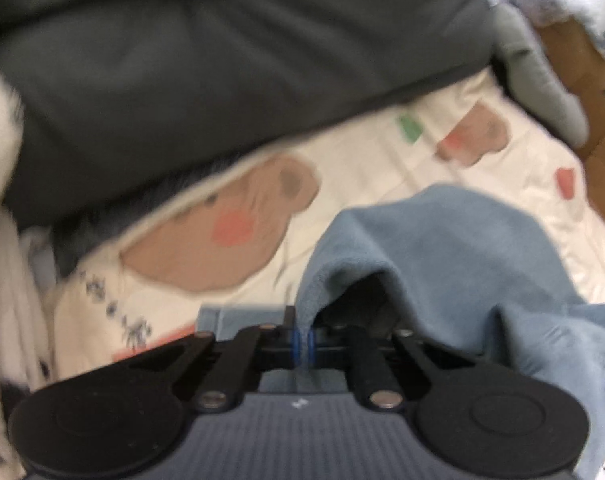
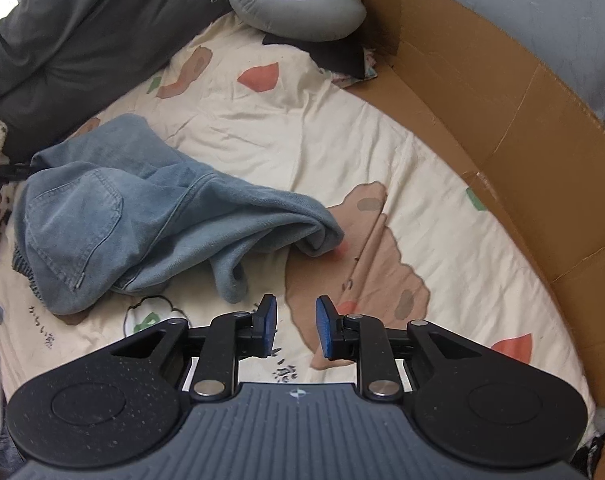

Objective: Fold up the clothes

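While the left gripper [image 1: 304,338] pinches a fold of the blue jeans [image 2: 142,216] between closed pads, the right gripper [image 2: 296,326] hangs part-open with nothing between its fingers, just beside the rumpled heap (back pocket up), which lies on the bear-print bedsheet [image 2: 302,128] near a cardboard sheet [image 2: 502,128].

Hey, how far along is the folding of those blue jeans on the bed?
Barely started. Done: nothing folded; the blue jeans lie crumpled on the bear-print sheet. In hand: the left tool is pinched shut on a denim edge; the right tool is open and empty. Left: spreading flat and every fold.
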Tool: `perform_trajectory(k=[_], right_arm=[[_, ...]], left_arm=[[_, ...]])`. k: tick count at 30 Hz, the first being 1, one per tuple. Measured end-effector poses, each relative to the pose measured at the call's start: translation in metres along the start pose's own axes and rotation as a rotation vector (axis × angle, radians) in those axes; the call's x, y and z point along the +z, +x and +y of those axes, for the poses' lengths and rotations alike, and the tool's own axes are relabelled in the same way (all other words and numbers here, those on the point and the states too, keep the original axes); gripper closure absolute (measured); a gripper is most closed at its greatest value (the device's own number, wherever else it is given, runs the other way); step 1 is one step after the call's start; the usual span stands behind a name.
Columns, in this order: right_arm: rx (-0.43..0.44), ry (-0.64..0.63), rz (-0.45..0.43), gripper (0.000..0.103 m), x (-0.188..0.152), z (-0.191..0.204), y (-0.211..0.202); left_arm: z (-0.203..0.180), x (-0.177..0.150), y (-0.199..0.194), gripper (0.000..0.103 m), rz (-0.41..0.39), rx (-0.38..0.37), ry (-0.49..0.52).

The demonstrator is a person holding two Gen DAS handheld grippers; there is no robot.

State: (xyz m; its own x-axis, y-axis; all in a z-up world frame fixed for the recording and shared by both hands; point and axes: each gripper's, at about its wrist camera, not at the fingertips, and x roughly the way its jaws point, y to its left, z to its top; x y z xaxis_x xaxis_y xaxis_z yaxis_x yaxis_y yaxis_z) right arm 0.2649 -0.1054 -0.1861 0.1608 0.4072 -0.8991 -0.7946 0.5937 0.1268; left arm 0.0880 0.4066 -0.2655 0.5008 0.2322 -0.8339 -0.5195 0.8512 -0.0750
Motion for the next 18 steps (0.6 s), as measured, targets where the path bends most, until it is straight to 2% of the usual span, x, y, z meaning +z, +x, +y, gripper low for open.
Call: perform_trajectory(k=[4,7,13,18], right_arm=[[0.029,0.001,-0.001,0.076,-0.001,0.004,-0.001],[0.037,-0.021,-0.015,0.065,-0.002,0.012,-0.005],[0.066,-0.053,-0.054,0.064,0.006,0.027,-0.017],[0.087,-0.06,-0.108,0.054,0.016,0.037,-0.031]], left_arm=[[-0.016,0.023,-0.025,0.099,-0.074,-0.036,0.04],[-0.036,0.043,-0.048,0.099,-0.136,-0.065,0.079],[-0.084,0.07,-0.087,0.099,-0.218,-0.17,0.164],[-0.132,0.078,-0.12,0.099,-0.286,-0.266,0.223]])
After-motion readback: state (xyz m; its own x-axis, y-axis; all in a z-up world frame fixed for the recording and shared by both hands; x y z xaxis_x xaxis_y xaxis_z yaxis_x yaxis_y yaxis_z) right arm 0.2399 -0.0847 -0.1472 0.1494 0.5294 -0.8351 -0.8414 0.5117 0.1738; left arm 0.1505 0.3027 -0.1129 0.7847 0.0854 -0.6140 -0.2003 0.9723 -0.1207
